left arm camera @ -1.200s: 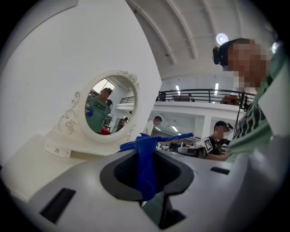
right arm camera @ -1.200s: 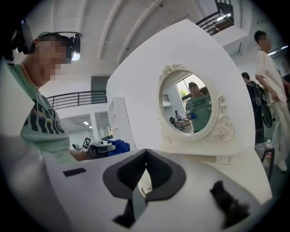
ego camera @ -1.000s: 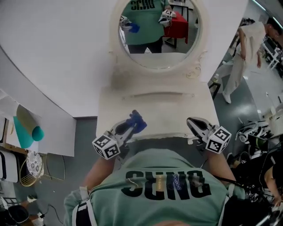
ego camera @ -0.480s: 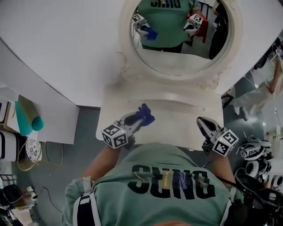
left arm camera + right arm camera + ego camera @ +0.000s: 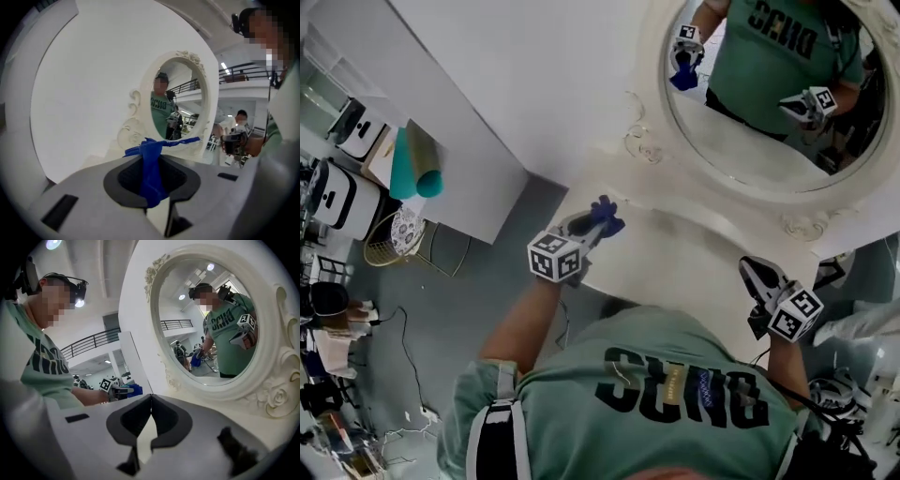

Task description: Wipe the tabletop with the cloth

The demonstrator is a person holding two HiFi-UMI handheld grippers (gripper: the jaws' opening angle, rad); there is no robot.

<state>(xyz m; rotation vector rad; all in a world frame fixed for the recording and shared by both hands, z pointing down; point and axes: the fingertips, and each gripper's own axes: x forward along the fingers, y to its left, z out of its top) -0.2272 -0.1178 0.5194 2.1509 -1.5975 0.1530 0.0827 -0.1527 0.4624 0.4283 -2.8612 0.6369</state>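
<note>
a wire basket (image 5: pixel 386 246) on the floor (image 5: pixel 459 309) at the left holds a pale patterned thing, too small to make out. the cloth (image 5: pixel 606 214) is deep blue, bunched into 1 thin crumpled strip. the left tool (image 5: pixel 596 221) pinches it over the left end of the white worktop (image 5: pixel 684 267), near the mirror (image 5: pixel 769 141). the right tool (image 5: pixel 754 273) is pressed together on nothing, at the worktop's right edge.

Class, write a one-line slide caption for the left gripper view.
Left claw shut on a blue cloth, pointing toward an oval mirror.
</note>
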